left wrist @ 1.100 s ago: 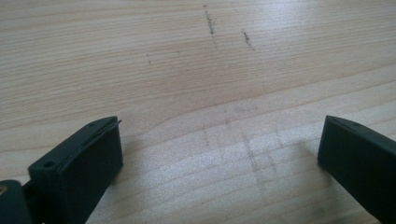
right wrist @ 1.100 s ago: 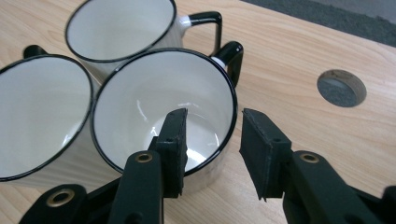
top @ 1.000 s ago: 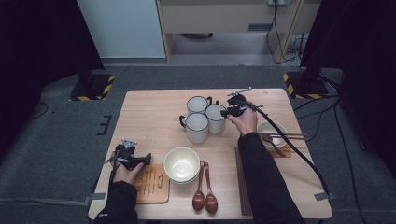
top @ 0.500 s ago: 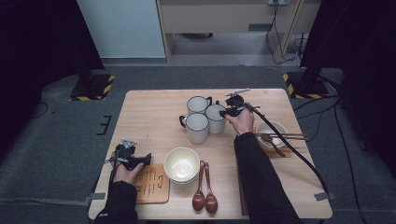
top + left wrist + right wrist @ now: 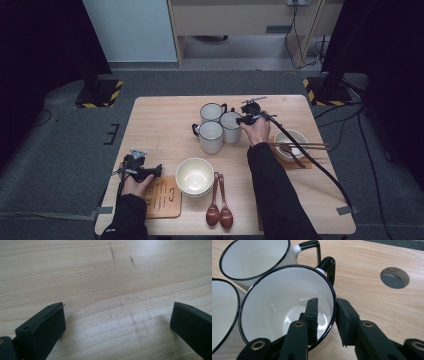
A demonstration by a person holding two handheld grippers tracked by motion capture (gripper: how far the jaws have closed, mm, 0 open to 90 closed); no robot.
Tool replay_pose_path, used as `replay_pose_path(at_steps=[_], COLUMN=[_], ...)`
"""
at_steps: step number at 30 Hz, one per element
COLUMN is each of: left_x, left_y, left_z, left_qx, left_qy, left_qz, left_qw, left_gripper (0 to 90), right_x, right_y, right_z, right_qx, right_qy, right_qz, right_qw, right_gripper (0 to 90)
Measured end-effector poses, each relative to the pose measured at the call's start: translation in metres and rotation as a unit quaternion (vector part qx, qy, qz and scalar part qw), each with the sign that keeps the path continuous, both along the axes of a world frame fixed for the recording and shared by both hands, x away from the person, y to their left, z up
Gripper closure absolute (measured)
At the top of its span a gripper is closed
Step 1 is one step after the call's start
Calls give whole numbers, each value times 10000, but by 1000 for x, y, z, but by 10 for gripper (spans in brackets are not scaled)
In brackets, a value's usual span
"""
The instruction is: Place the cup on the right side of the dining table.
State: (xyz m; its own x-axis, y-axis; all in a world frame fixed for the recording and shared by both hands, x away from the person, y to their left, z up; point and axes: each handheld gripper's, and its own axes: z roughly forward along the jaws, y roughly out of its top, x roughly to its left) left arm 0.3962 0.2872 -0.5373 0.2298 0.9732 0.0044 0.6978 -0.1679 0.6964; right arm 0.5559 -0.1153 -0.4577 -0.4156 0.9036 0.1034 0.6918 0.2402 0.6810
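Three white enamel mugs with black rims stand together at the table's far middle: one at the back (image 5: 212,111), one at the front left (image 5: 211,136), one on the right (image 5: 231,125). My right gripper (image 5: 244,120) reaches over the right mug (image 5: 282,302) from its right. One jaw is inside the mug and the other outside, so its wall lies between them. The jaws have just been closing, and a small gap still shows on the inner side. My left gripper (image 5: 157,170) rests low at the near left, open (image 5: 117,312) over bare wood.
Near the front are a cream bowl (image 5: 194,176), two brown spoons (image 5: 218,210) and a wooden coaster board (image 5: 162,197) by my left hand. At the right, a bowl (image 5: 295,136) with chopsticks across it sits on a mat. A round hole (image 5: 394,277) is in the tabletop.
The right gripper's jaws have narrowed around the right mug's wall; the hand has hardly shifted. The left hand has stayed still.
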Motion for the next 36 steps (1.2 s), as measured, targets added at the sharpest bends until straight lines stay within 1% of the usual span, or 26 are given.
replay_pose_path(at_steps=[4, 9, 13, 17, 22, 31, 36], left_x=[0, 0, 0, 0, 0, 0, 0], left_y=[0, 0, 0, 0, 0, 0, 0], left_z=[0, 0, 0, 0, 0, 0, 0], left_qx=[0, 0, -1, -1, 0, 0, 1], left_qy=[-1, 0, 0, -1, 0, 0, 1], left_qz=[1, 0, 1, 1, 0, 0, 0], left_qw=[10000, 10000, 10000, 10000, 10000, 10000, 10000], left_gripper=[0, 0, 0, 0, 0, 0, 0], right_x=[1, 4, 6, 8, 10, 10, 11], right_y=[1, 2, 6, 8, 9, 8, 8], right_z=[-1, -4, -7, -8, -6, -5, -4], right_qx=[18, 46, -146, -189, -254, -387, -398], right_qy=[-18, 43, 44, 68, 144, 139, 222], right_qz=[-84, -175, -165, -236, -216, -144, -130], right_qw=[10000, 9998, 9997, 9995, 9993, 9990, 9989], right_gripper=[735, 745, 769, 790, 793, 804, 807])
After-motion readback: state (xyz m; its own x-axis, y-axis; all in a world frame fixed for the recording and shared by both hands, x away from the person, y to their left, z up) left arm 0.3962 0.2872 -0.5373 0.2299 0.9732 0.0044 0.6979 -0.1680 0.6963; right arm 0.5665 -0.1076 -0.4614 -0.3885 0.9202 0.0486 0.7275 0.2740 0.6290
